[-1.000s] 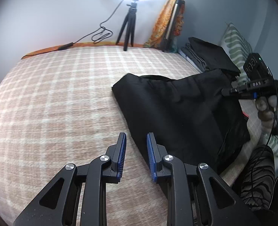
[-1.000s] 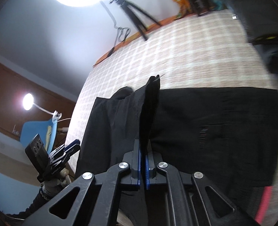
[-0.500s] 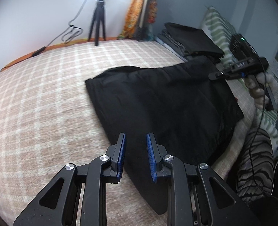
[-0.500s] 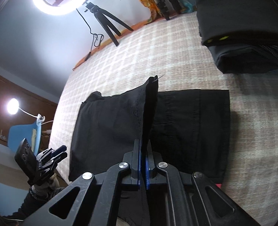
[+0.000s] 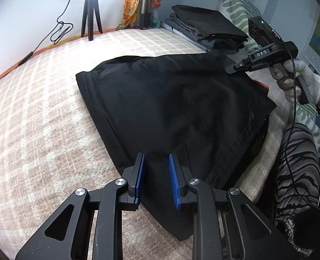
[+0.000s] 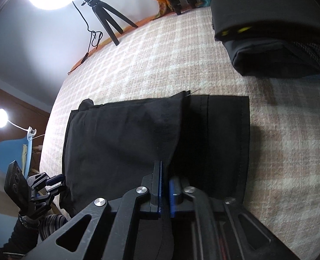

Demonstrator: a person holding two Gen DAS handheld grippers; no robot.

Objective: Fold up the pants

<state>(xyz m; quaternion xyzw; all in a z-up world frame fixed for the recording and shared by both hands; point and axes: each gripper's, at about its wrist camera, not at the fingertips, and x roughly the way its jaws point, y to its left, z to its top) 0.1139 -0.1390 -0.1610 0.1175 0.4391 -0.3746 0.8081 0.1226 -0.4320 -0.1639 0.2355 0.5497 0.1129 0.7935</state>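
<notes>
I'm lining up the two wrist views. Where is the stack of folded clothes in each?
Left wrist: stack of folded clothes sits upper right of centre, beyond the black pants.
Right wrist: it fills the top right corner.
Shared landmark: the black tripod at the bed's far edge.

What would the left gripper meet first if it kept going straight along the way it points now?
Most likely the black pants. The left gripper points down at the cloth near its edge closest to the camera, open with nothing between its pads, and only fabric shows ahead. How far above the cloth it hangs is unclear.
</notes>
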